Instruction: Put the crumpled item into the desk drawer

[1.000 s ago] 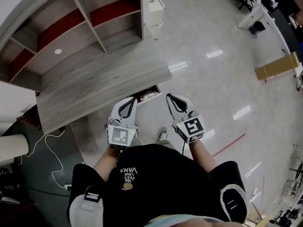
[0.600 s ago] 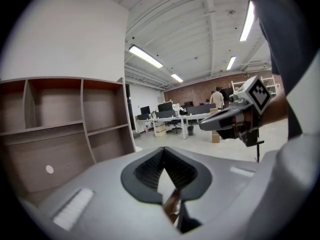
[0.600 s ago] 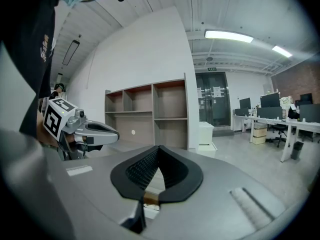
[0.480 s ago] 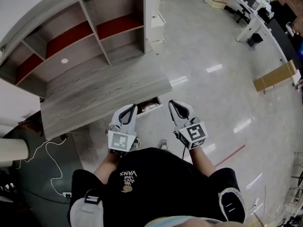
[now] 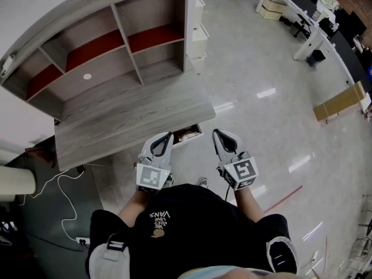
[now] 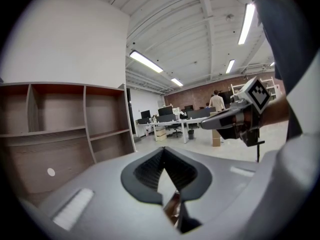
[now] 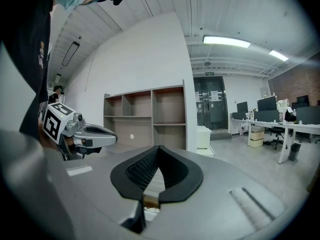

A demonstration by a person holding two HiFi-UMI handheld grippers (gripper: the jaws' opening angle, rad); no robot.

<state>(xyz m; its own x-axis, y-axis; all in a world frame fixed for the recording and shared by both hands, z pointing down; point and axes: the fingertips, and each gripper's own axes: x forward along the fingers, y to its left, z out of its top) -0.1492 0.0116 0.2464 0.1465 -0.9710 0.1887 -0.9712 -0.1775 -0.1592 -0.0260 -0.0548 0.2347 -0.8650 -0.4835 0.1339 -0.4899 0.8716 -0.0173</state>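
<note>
Grey wood desk (image 5: 128,121); glossy floor (image 5: 261,68)

Drawer (image 5: 188,135) mostly hidden under desk top (image 5: 133,118); contents too small to identify.

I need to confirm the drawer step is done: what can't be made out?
Drawer: head view, mostly under the desk top; its pale contents are too small to identify.
Left gripper view, right gripper view: the left gripper and right gripper themselves block nearly everything below.
</note>
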